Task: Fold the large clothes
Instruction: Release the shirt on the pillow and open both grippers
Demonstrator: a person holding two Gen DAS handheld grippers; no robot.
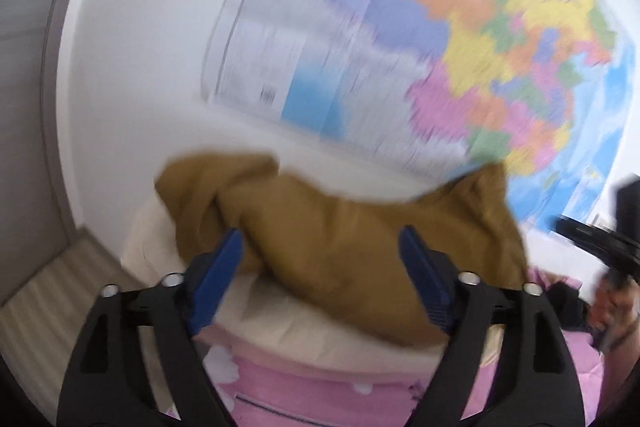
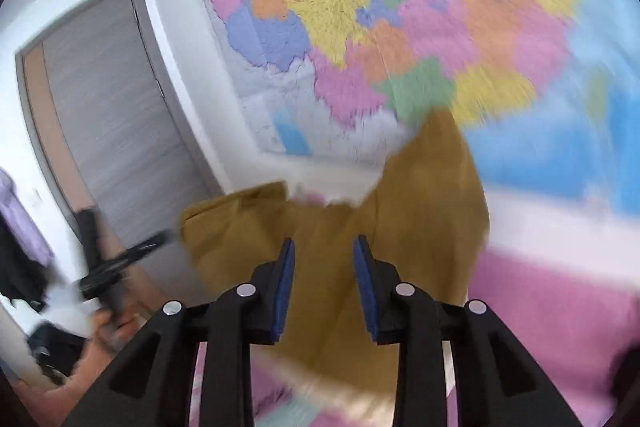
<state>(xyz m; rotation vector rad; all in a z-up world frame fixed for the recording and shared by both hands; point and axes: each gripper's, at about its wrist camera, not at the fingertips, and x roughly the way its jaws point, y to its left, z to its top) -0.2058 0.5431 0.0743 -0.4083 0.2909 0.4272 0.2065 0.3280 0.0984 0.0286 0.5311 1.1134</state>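
**A:** Mustard-brown garment (image 1: 344,247) is bunched up in a heap on the cream pillow (image 1: 280,319), which sits on the pink bedding (image 1: 304,391) below the wall map (image 1: 460,39). Both views are pretty blurry tbh.

**B:** Grippers?

**A:** Left gripper (image 1: 322,259) has its jaws spread wide, cloth just beyond the blue pads (image 1: 218,283), nothing pinched. Right gripper (image 2: 324,267) has a narrower gap, garment (image 2: 384,227) ahead and under it; can't see the pads pressing on anything.

**B:** Anything else?

**A:** Grey door (image 2: 120,123) off to the left in the right wrist view.
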